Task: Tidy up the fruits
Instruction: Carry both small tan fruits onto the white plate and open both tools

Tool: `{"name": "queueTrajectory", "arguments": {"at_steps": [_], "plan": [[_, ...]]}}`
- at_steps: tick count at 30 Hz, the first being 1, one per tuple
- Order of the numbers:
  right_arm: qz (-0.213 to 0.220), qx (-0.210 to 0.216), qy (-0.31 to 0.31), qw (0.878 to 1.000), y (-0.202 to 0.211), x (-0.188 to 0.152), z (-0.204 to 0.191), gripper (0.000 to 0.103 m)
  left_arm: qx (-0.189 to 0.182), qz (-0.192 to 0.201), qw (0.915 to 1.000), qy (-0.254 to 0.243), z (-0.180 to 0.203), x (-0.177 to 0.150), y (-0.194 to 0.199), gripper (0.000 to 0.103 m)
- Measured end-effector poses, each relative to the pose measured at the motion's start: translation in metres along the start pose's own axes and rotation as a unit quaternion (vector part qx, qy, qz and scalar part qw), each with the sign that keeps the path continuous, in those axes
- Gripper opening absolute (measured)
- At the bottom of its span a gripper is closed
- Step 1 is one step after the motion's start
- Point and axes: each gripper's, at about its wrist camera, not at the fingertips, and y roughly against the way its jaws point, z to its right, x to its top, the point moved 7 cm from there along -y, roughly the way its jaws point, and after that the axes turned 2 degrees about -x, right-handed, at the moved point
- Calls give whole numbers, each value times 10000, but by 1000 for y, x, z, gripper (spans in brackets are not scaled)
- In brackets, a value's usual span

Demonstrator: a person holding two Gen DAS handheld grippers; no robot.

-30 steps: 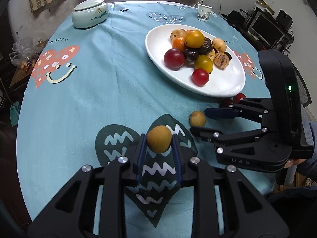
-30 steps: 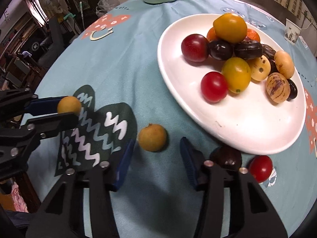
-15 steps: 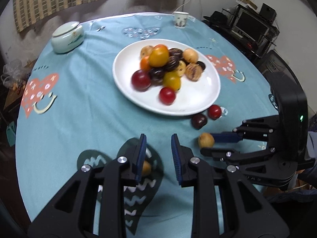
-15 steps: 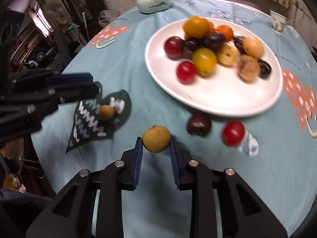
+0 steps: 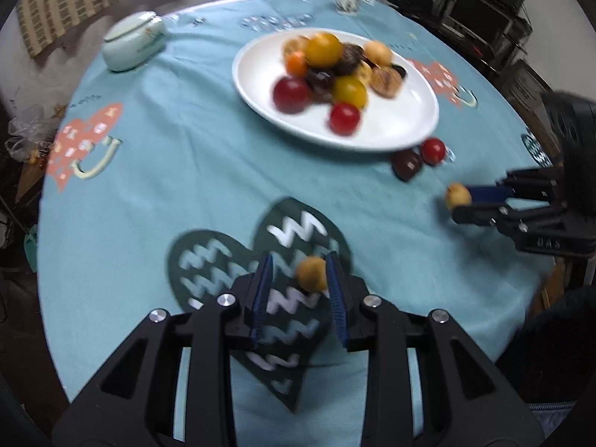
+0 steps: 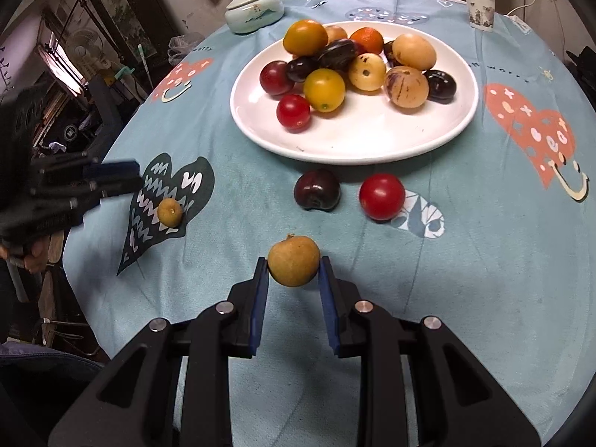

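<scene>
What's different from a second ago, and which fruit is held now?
The left tongs, jaws opening, have let go of their small brown fruit; it lies on the dark heart print, nothing between them. The right tongs have closed on the other brown fruit. Plate, dark plum and red tomato unchanged.

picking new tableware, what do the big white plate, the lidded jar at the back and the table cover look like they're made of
White plate: glazed ceramic or porcelain by the look, with a smooth glossy rim that catches light; melamine is possible.
Lidded jar: pale green glazed ceramic, shiny, with a painted motif on its side.
Table cover: matte teal woven fabric, printed with hearts, with soft creases and no shine.
</scene>
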Motion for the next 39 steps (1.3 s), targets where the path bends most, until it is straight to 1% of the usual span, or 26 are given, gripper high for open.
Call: {"name": "queueTrajectory", "arguments": {"at_steps": [1, 3, 6, 7, 8, 10, 13, 15, 16, 17, 18, 19, 23, 25, 27, 28, 29, 30, 31, 34, 36, 38, 39], "plan": [[-5, 23, 33, 10000, -1, 1, -2, 27, -93, -34, 9999, -18, 6, -2, -4, 32], [-30, 39, 78, 10000, -3, 4, -5, 27, -142, -94, 9998, -42, 14, -3, -13, 32], [-68, 59, 149, 9998, -4, 6, -9, 27, -13, -69, 10000, -45, 14, -1, -22, 32], [-66, 59, 182, 9998, -4, 7, -10, 27, 30, -109, 9999, 35, 11, 1, -24, 29], [-62, 63, 204, 9998, -4, 8, -11, 27, 26, -141, 9998, 111, 7, 2, -24, 19], [-45, 68, 244, 9997, -3, 11, -14, 27, 9, -164, 9998, 105, 2, 2, -22, 5], [8, 86, 216, 9997, 1, 13, -13, 27, 62, -153, 9998, 68, -2, 1, -20, 6], [12, 108, 193, 9998, 0, 14, -12, 27, 45, -152, 9998, 72, -2, 0, -20, 22], [6, 125, 190, 9997, 0, 14, -12, 27, 87, -131, 9999, 41, -1, 0, -18, 39], [4, 130, 197, 9997, -1, 15, -12, 28, 163, -93, 9998, 26, -1, 0, -17, 53], [1, 137, 211, 9997, -1, 15, -12, 28, 145, -73, 9999, 33, 0, 0, -16, 56], [1, 144, 225, 9996, -1, 15, -13, 28, 116, -58, 9999, 68, -1, 1, -15, 56], [4, 175, 252, 9995, -2, 16, -13, 28, 218, -210, 9995, 102, -5, -1, -22, 53], [4, 192, 268, 9995, -2, 16, -13, 28, 185, -224, 9996, 54, -2, -3, -23, 50], [4, 201, 280, 9994, -2, 16, -14, 28, 175, -240, 9996, 26, 1, -3, -24, 50], [-1, 207, 283, 9994, -2, 16, -14, 28, 181, -278, 9994, 25, 2, -3, -27, 47], [-6, 216, 286, 9994, -3, 16, -14, 28, 201, -335, 9992, 33, 2, -4, -31, 40], [-10, 224, 292, 9993, -3, 15, -15, 28, 215, -398, 9990, 41, 2, -5, -35, 37], [-18, 235, 306, 9993, -3, 15, -15, 28, 198, -491, 9986, 23, 3, -6, -41, 28], [19, 212, 333, 9992, -2, 16, -16, 28, 237, -486, 9985, 7, 7, -3, -41, 28], [99, 180, 303, 9993, 1, 19, -14, 27, 188, -289, 9994, -18, 10, 10, -31, 28], [212, 172, 280, 9992, 7, 28, -10, 27, 121, 67, 9999, -79, 17, 37, -15, 28], [335, 118, 297, 9989, 13, 38, -7, 27, 80, 216, 9997, -92, 20, 50, -9, 28]]}}
